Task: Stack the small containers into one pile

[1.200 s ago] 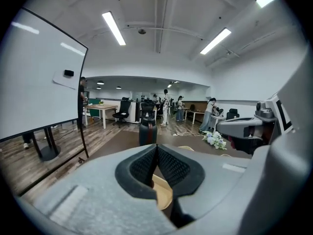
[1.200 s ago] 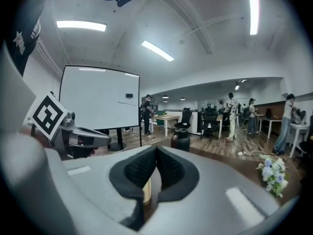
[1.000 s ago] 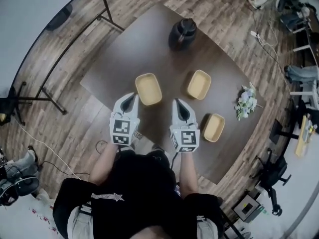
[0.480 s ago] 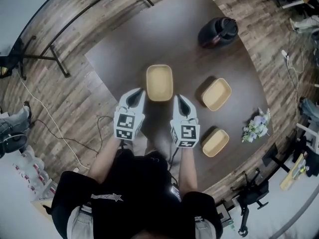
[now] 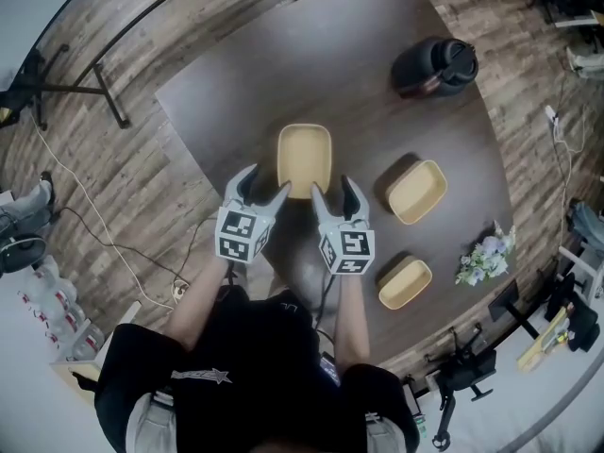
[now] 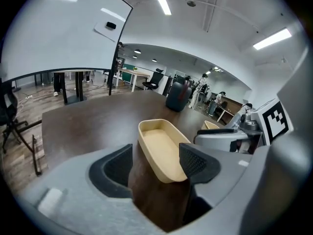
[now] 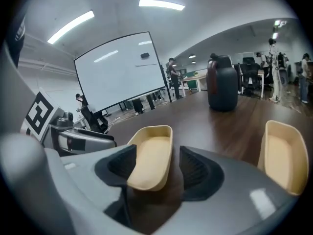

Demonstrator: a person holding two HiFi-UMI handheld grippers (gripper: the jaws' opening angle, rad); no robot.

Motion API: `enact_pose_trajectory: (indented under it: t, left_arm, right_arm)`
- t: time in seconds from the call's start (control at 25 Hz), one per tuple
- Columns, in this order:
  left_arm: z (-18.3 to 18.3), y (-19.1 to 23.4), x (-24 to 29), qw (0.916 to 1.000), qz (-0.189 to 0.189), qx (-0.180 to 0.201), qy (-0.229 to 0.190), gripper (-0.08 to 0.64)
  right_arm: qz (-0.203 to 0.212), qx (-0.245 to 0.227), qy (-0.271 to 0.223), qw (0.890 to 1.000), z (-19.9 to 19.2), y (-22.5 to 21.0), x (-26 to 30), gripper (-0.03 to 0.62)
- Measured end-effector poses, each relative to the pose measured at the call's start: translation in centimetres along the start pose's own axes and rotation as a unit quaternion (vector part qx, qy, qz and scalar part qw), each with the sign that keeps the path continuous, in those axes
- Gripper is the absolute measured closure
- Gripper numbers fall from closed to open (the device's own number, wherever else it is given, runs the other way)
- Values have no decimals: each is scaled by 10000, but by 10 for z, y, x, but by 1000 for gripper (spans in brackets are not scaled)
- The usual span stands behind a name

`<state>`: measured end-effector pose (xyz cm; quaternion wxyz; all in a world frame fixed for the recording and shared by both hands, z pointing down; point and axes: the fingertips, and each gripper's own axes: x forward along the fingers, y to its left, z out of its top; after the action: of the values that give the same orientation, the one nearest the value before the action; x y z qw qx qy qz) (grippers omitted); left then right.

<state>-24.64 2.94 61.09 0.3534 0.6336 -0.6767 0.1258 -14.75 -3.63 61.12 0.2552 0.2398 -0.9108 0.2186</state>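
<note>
My left gripper (image 5: 264, 185) and right gripper (image 5: 334, 192) are opening, empty; the container (image 5: 305, 159) lies just ahead between them, its long axis pointing away.

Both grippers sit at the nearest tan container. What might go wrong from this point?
1. The left gripper and right gripper, jaws opening with nothing gripped, both face the near end of the nearest container. They may bump each other or shove it away instead of grasping it.
2. The container by the flowers sits close to the edge of the table. A clumsy pickup there might push it off.
</note>
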Motion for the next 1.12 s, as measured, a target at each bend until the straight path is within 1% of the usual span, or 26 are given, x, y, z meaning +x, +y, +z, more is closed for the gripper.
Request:
enact_pose_trajectory:
  t: [0.16,0.44,0.52,0.56,0.64,0.68,0.72,0.92,1.12]
  left_arm:
    - [-9,-1,8,9999,-29,-18,96,258]
    - [-24,-1,21,9996,-43,-36,278,284]
    - [-28,-2,24,9994,-47,-17,339,317]
    - [-29,-3,24,9994,-57,-3,350,355]
    - [-30,-3,25,9994,-69,19,339,438]
    - [-29,-3,25,9994,-57,29,332,450]
    - [-29,-3,25,9994,-36,43,331,459]
    - [-26,-4,23,9994,24,119,315,465]
    - [-11,-12,16,9995,7,264,189,468]
  right_arm:
    - [22,-16,116,9999,-9,-3,8,322]
    - [59,20,333,9994,-25,-6,22,322]
    - [115,33,375,9992,-26,-6,23,322]
    - [153,8,397,9991,-27,-5,24,324]
    - [148,-76,421,9990,-28,-4,24,381]
    - [85,-118,415,9990,-28,-5,23,443]
    - [15,-151,409,9990,-29,-6,22,488]
    - [-55,-140,372,9992,-29,-6,17,503]
    - [-166,-100,206,9996,-20,-6,6,503]
